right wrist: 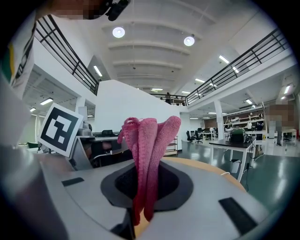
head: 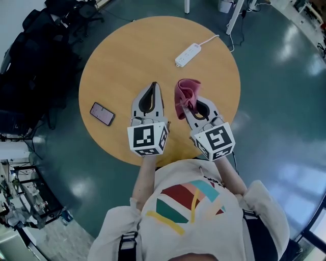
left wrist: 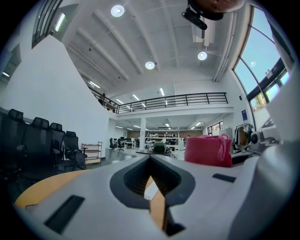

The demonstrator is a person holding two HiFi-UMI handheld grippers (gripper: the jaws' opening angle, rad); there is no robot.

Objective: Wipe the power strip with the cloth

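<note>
A white power strip point(head: 187, 54) lies on the far side of the round wooden table point(head: 117, 66), its cable running off the back right edge. My right gripper point(head: 186, 100) is shut on a folded pink cloth point(head: 184, 93), which sticks up out of the jaws point(right wrist: 146, 140) above the near part of the table. The cloth is apart from the strip, well short of it. My left gripper point(head: 154, 85) hovers just left of the cloth, shut with nothing in it point(left wrist: 150, 160). In the left gripper view the cloth point(left wrist: 208, 150) shows at the right.
A dark phone point(head: 102, 113) lies on the table's left side. Black chairs and bags point(head: 35, 56) crowd the floor to the left. White table legs point(head: 234, 15) stand beyond the far edge. The person's torso is at the near edge.
</note>
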